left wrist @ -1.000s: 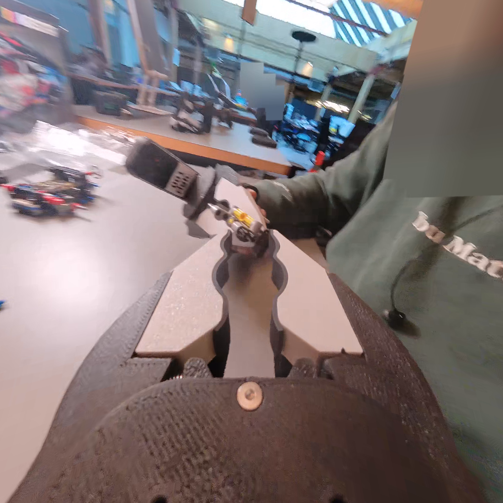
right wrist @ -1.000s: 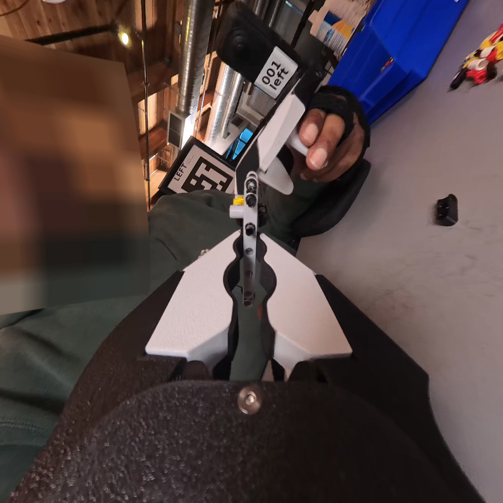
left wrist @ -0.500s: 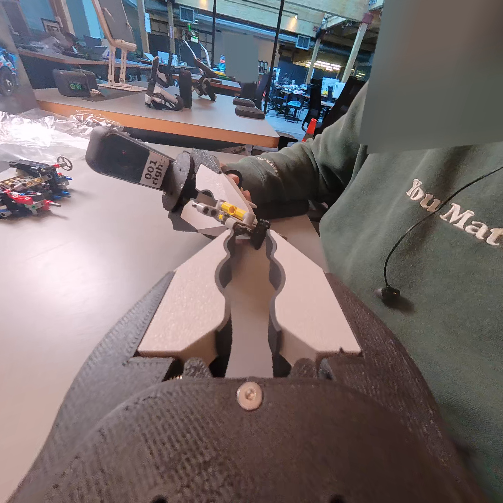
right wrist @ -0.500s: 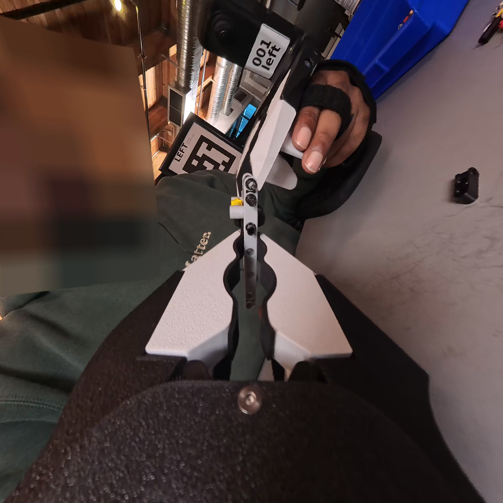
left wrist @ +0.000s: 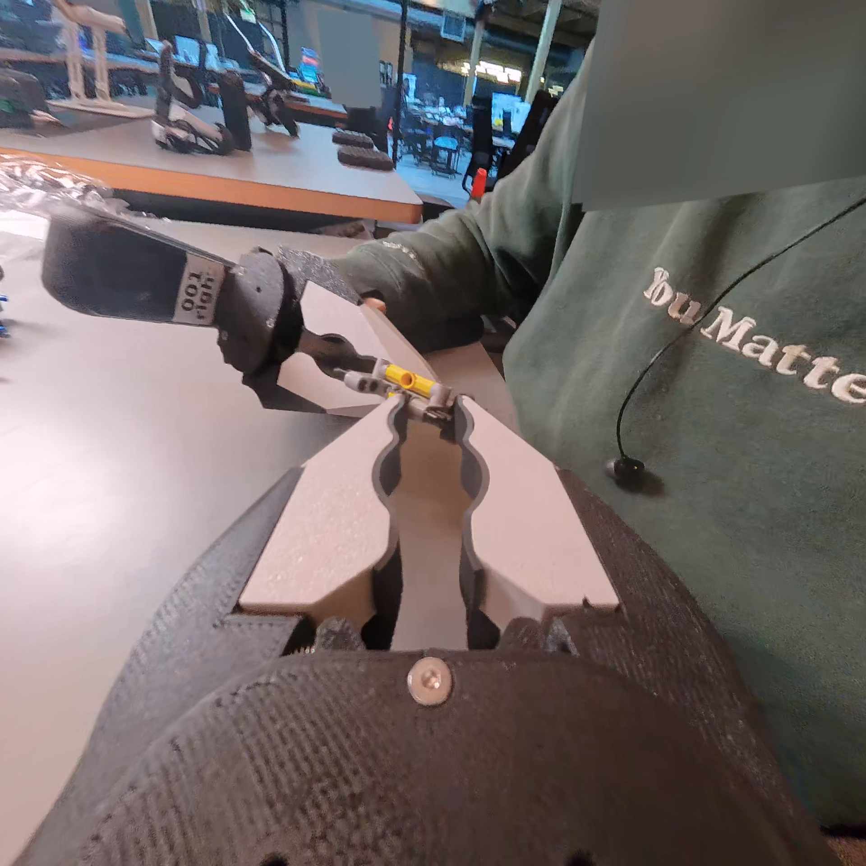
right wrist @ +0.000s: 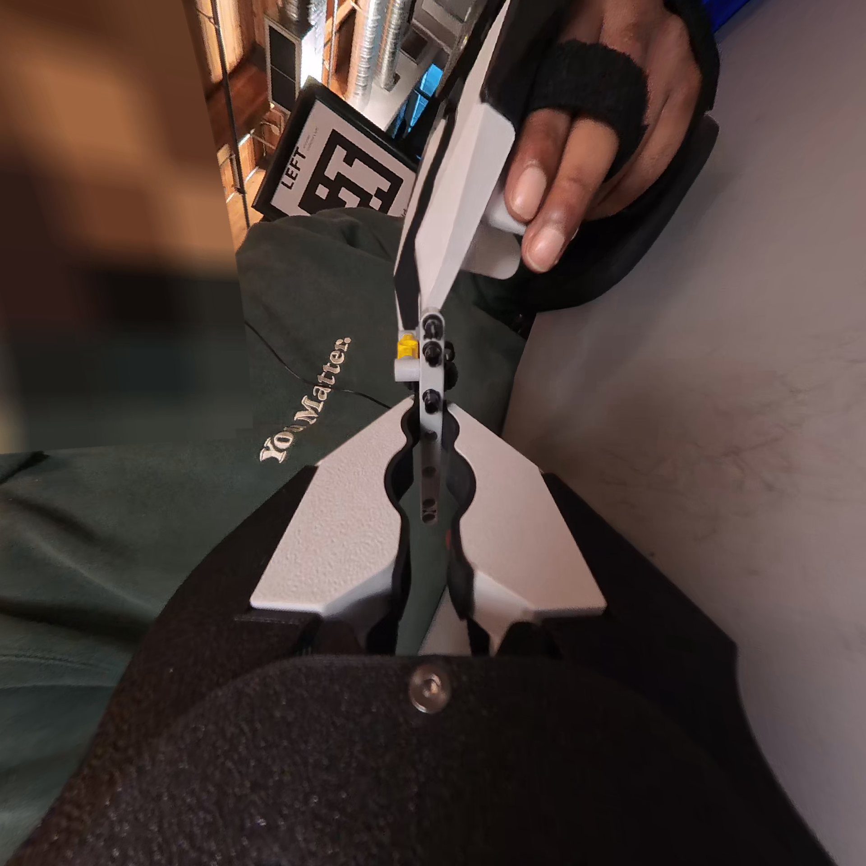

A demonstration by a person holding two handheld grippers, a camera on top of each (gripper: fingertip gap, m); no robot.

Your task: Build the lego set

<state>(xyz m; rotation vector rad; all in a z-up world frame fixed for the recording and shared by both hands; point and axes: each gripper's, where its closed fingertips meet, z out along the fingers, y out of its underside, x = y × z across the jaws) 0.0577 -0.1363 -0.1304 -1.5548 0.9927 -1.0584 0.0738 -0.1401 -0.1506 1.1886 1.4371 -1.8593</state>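
Note:
A small lego assembly (left wrist: 403, 383), a grey holed beam with black pins and a yellow connector, is held in the air between both grippers. My left gripper (left wrist: 430, 405) is shut on the assembly's near end, where a grey and black piece sits between its tips. My right gripper (right wrist: 431, 407) is shut on the grey beam (right wrist: 430, 450), which stands on edge between its fingers. The yellow connector (right wrist: 406, 347) sticks out to the left. The right gripper (left wrist: 361, 375) comes in from the left in the left wrist view. The left gripper (right wrist: 424, 304) comes in from above in the right wrist view.
A person in a green sweatshirt (left wrist: 703, 468) sits close behind the grippers, with a hand (right wrist: 562, 154) on the left gripper's handle. The grey table top (left wrist: 93, 468) lies below. Crumpled plastic bags (left wrist: 42, 182) lie far left. Another table (left wrist: 262, 173) carries more grippers. The tips of both grippers are at nearly the same place.
Both grippers have stayed shut on the assembly. The two grippers have drawn closer and turned, so each fills more of the other's view. The loose black part has left the right wrist view.

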